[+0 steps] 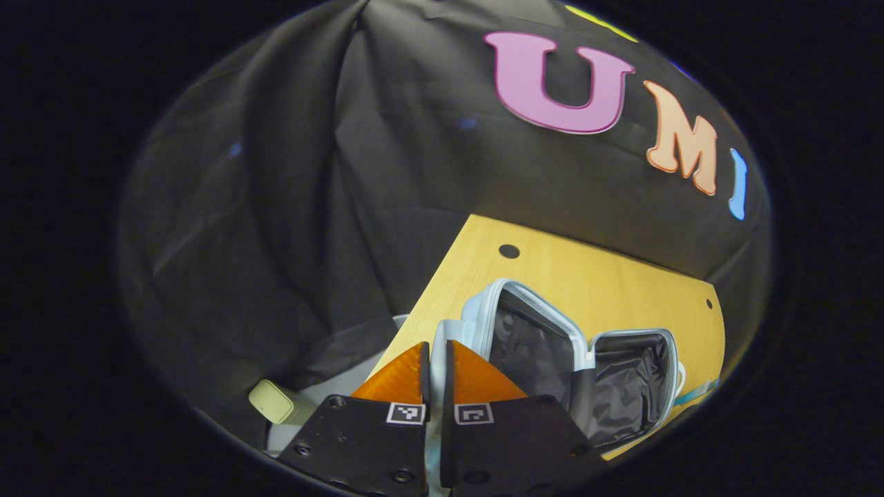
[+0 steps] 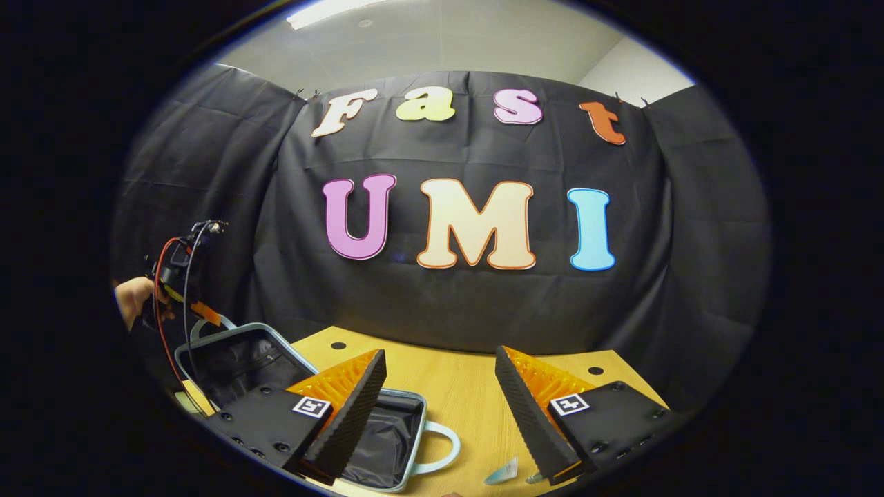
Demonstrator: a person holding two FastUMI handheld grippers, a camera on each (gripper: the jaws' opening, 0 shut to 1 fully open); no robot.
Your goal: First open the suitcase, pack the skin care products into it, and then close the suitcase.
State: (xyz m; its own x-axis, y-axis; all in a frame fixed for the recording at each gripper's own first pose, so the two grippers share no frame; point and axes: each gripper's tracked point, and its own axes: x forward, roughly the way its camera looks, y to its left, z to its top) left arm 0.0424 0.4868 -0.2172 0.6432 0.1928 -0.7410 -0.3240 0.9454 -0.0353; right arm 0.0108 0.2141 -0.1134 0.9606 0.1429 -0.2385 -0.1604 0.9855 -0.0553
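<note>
A light blue suitcase (image 1: pixel 525 304) with black lining lies open on the wooden table (image 1: pixel 594 276). My left gripper (image 1: pixel 436 348) is shut on the pale rim of its raised lid, which shows as a strip between the fingers. In the right gripper view the same suitcase (image 2: pixel 387 431) sits at the lower left with its lid (image 2: pixel 235 359) tilted up. The left gripper (image 2: pixel 200 314), held by a hand (image 2: pixel 131 300), clasps the lid's top edge. My right gripper (image 2: pixel 439 355) hangs open above the table with nothing between its fingers. A small pale blue skin care item (image 2: pixel 503 472) lies near its right finger.
The suitcase handle (image 2: pixel 442 442) points toward the bare table middle (image 2: pixel 456 386). Small round holes (image 1: pixel 509 251) mark the tabletop near its back edge. Off the table's left edge a pale yellow-green block (image 1: pixel 275 402) rests on something white. Black cloth walls the booth.
</note>
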